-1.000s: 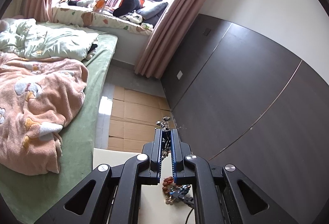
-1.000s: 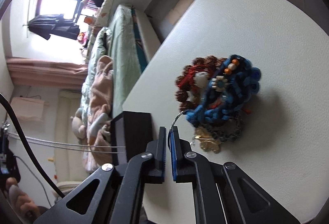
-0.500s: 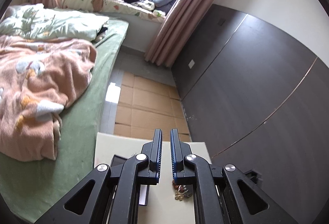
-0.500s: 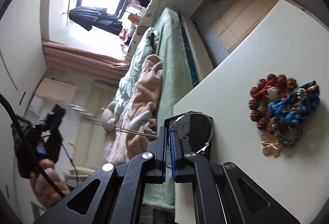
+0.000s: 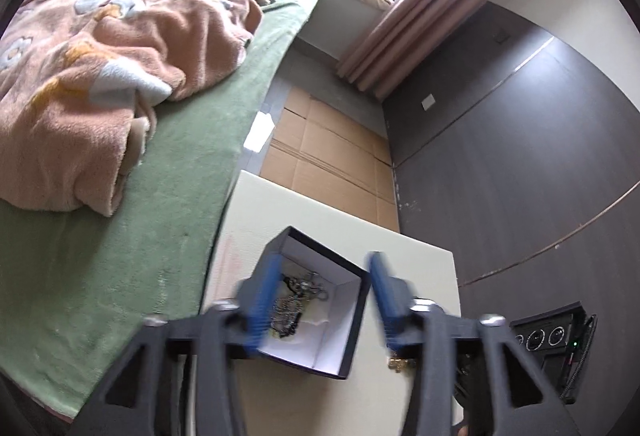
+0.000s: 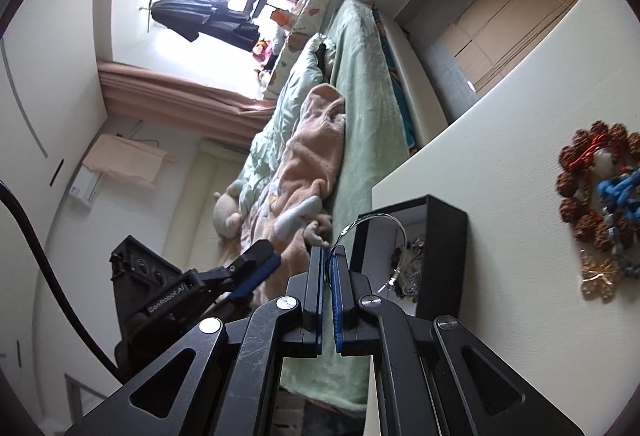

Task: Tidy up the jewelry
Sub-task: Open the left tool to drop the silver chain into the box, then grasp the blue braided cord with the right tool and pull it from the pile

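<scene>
A black box (image 5: 320, 300) with a white lining stands open on the cream table (image 5: 320, 212). Several chains and silver pieces (image 5: 294, 296) lie inside it. My left gripper (image 5: 322, 272) is open and empty, its blue pads spread above the box. My right gripper (image 6: 329, 256) is shut on a thin silver bangle (image 6: 376, 222), which arcs over the box's (image 6: 444, 248) rim. A heap of jewelry (image 6: 600, 204) with brown beads, blue cord and a gold piece lies on the table to the right. The left gripper (image 6: 256, 268) also shows in the right wrist view.
A bed with a green sheet (image 5: 152, 196) and a pink blanket (image 5: 100, 76) runs along the table's left side. Cardboard (image 5: 332, 152) covers the floor beyond the table. A dark wall panel (image 5: 520, 156) is on the right. A black device (image 5: 556, 340) sits at lower right.
My left gripper let go of the silver piece, opened wide and tilted down over the box. My right gripper lifted the bangle from the heap and carried it over the box.
</scene>
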The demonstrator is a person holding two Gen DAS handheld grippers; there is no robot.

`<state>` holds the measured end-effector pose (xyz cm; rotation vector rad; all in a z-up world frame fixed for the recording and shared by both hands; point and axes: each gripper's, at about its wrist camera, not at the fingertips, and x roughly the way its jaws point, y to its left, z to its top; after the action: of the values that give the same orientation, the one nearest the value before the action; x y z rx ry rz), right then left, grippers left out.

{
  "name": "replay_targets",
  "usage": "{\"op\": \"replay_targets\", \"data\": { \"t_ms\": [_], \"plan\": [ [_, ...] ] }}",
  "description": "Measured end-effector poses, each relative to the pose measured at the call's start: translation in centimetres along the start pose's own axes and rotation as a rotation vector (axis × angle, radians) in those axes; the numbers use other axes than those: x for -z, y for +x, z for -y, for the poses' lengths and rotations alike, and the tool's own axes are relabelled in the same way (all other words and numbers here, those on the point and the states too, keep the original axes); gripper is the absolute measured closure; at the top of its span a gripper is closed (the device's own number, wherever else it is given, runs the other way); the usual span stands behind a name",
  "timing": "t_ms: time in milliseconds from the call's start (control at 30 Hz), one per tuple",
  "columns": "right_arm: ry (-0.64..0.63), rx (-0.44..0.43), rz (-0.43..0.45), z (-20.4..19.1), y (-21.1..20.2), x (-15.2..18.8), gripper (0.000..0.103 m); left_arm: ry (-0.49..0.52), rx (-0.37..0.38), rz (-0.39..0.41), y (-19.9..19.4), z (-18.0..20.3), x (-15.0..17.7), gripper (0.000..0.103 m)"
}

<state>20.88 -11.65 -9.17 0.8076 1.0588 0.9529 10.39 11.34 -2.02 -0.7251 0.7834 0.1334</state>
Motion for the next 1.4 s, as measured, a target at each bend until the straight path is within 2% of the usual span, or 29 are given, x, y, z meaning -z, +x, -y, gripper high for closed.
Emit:
{"op": "replay_targets", "data": {
  "t_ms": [33,167,233,300,333,367,500,567,667,767,933,1133,1333,1400],
  "plan": [
    [-0.003,0.002,-0.007,0.1,0.3,0.2,0.097,-0.007,-0.006,0.011,-0.1,-0.4,0.1,0.034],
    [-0.012,0.043,-0.040,0.2,2.5,0.9,0.097,-0.044,-0.013,0.012,0.1,-1.7,0.1,0.034],
    [-0.006,0.098,-0.058,0.4,3.8,1.1,0.096,-0.052,-0.008,0.010,0.1,-1.8,0.0,0.034],
    [-0.005,0.189,-0.099,0.6,5.1,1.2,0.075,-0.040,-0.016,0.018,-0.1,-1.8,-0.1,0.034],
    [-0.006,0.243,-0.112,0.8,5.4,1.2,0.049,-0.035,-0.020,0.020,-0.1,-1.8,-0.1,0.033],
    [-0.007,0.248,-0.105,0.9,5.5,1.3,0.043,-0.031,-0.020,0.021,-0.1,-1.8,-0.1,0.033],
    [-0.059,0.262,-0.110,0.1,4.9,1.3,0.041,-0.045,-0.012,0.012,0.0,-2.1,0.0,0.033],
    [-0.080,0.273,-0.112,-0.1,4.2,1.4,0.035,-0.041,-0.013,0.014,0.0,-2.1,0.1,0.033],
    [-0.099,0.307,-0.109,0.0,2.7,1.6,0.033,-0.032,-0.010,0.016,0.0,-1.9,0.3,0.033],
    [-0.080,0.316,-0.055,0.6,-0.2,1.6,0.033,-0.014,-0.007,0.007,0.4,-1.1,0.8,0.033],
    [-0.036,0.388,0.054,2.4,-6.0,0.7,0.033,0.040,0.005,0.000,0.9,0.8,2.0,0.033],
    [0.043,0.470,0.113,5.2,-11.2,0.2,0.033,0.123,0.032,-0.021,2.0,3.8,4.0,0.033],
    [0.085,0.518,0.150,7.0,-14.4,0.0,0.033,0.210,0.051,-0.056,3.5,6.9,5.9,0.033],
    [0.099,0.531,0.159,7.5,-15.0,-0.1,0.033,0.248,0.052,-0.075,4.3,8.1,6.9,0.038]
  ]
}}
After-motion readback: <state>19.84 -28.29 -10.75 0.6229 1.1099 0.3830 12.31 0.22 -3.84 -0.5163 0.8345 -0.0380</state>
